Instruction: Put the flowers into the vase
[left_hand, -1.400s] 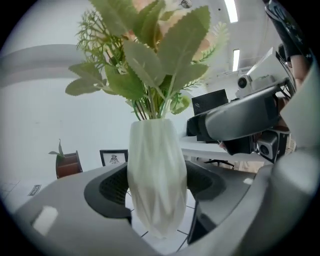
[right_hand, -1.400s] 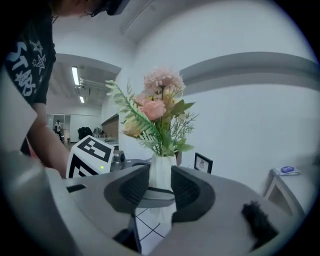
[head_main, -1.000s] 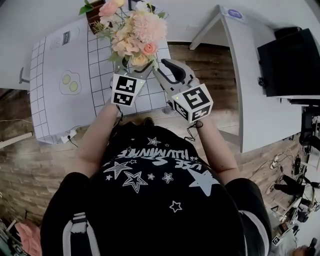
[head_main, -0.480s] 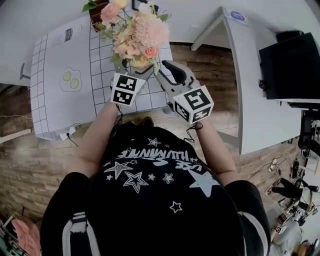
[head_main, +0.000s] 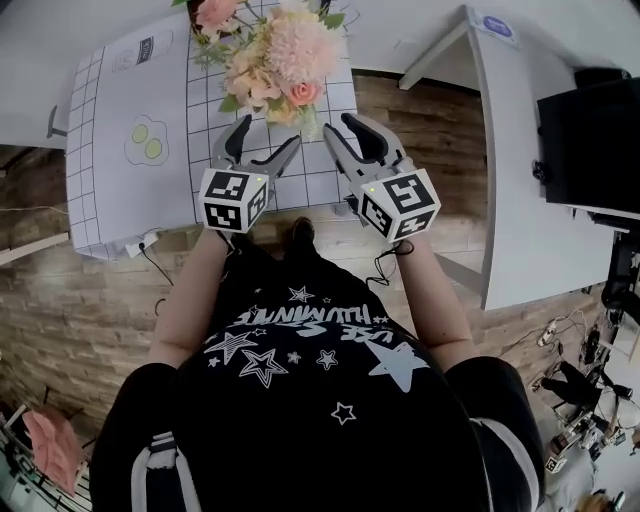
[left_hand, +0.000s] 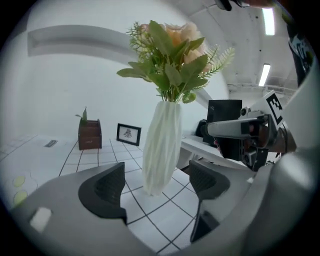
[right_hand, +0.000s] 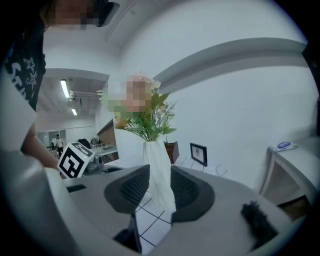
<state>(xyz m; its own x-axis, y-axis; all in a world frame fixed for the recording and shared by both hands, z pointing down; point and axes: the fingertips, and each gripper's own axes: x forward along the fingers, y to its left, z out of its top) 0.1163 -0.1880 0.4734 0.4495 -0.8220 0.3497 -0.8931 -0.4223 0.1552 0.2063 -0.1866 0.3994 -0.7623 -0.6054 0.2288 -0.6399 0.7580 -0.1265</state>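
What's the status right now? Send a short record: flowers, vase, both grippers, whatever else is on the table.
white ribbed vase: upright on the grid tablecloth
flowers: stems in the vase, blooms above its mouth
left gripper: open, empty, short of the vase
right gripper: jaws apart, gripping nothing, vase framed in the gap beyond
also on table: wooden planter, framed picture, both behind the vase
task: looks complete

Brown wood-plank floor (head_main: 80, 310) lies under a white gridded table (head_main: 100, 190) and a white desk (head_main: 515, 210).
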